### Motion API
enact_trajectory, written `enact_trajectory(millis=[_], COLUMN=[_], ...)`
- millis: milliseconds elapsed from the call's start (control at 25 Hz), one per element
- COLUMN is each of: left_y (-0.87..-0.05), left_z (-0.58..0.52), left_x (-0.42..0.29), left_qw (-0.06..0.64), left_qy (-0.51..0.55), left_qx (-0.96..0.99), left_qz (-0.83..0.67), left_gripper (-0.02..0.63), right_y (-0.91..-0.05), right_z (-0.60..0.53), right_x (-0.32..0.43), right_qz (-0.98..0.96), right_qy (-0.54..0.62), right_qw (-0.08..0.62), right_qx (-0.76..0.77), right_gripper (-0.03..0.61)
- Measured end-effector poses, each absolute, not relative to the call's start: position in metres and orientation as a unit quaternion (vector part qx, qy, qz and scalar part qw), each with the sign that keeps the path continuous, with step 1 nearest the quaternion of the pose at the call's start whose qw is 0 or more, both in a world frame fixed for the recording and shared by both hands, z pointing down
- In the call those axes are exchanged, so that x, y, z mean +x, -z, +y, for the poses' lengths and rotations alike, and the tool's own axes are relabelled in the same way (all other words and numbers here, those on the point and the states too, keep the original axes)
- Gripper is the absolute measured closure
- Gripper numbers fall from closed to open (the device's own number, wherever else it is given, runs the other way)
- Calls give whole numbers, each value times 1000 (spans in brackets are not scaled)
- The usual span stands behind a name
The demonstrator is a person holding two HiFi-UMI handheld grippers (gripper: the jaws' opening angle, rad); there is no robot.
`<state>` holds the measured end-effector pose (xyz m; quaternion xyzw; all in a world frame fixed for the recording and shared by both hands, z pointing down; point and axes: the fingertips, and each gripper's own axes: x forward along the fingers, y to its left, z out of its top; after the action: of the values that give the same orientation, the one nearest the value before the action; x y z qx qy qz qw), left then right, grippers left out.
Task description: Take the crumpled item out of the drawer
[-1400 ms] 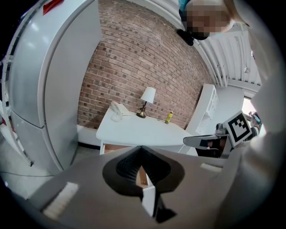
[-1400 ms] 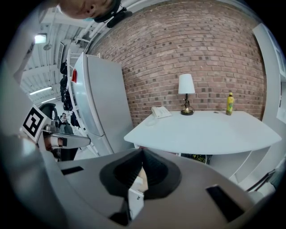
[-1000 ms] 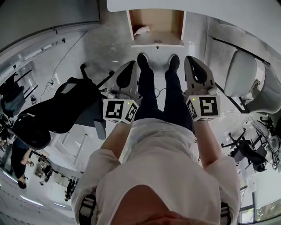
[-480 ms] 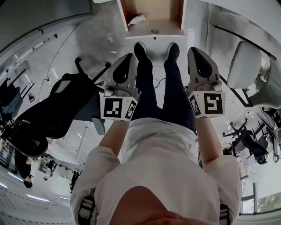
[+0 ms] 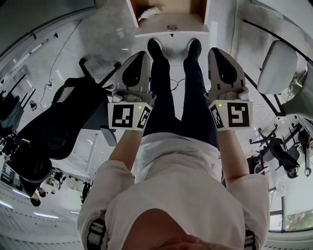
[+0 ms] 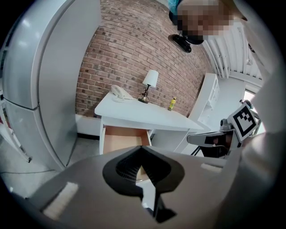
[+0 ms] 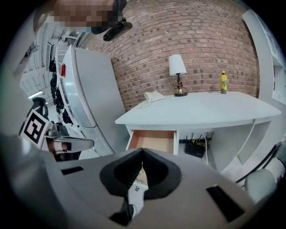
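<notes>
The left gripper (image 5: 140,58) and the right gripper (image 5: 215,52) are both clenched and empty. The white crumpled item (image 5: 148,11) lies at the left of the open drawer (image 5: 171,30). The head view's top edge cuts off part of it, and each gripper view's jaws cover the drawer's front.

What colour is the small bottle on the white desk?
The bottle is yellow, clearest in the right gripper view.

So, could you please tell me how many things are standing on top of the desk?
3. In the right gripper view, a phone lies toward the left end of the desk, a lamp stands mid-desk, and a yellow bottle stands to its right. Nothing seems hidden.
</notes>
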<state>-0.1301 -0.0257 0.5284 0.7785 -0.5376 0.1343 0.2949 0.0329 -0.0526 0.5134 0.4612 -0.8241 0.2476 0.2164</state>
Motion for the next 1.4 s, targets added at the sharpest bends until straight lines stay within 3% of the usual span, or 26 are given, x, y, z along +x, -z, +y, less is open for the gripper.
enact_trajectory(millis=[680, 1400], left_y=[-581, -613], left_z=[-23, -20], left_x=[-129, -124], left_qw=[311, 354], left_qy=[-164, -188], left_qx=[769, 756], left_qz=[-534, -518], left_gripper=[604, 604], right_y=[-570, -591], right_z=[-32, -24], right_x=[35, 36], right_qz=[-811, -805], right_qy=[-280, -299], right_qw=[248, 233], right_qx=[450, 456], right_gripper=[570, 569])
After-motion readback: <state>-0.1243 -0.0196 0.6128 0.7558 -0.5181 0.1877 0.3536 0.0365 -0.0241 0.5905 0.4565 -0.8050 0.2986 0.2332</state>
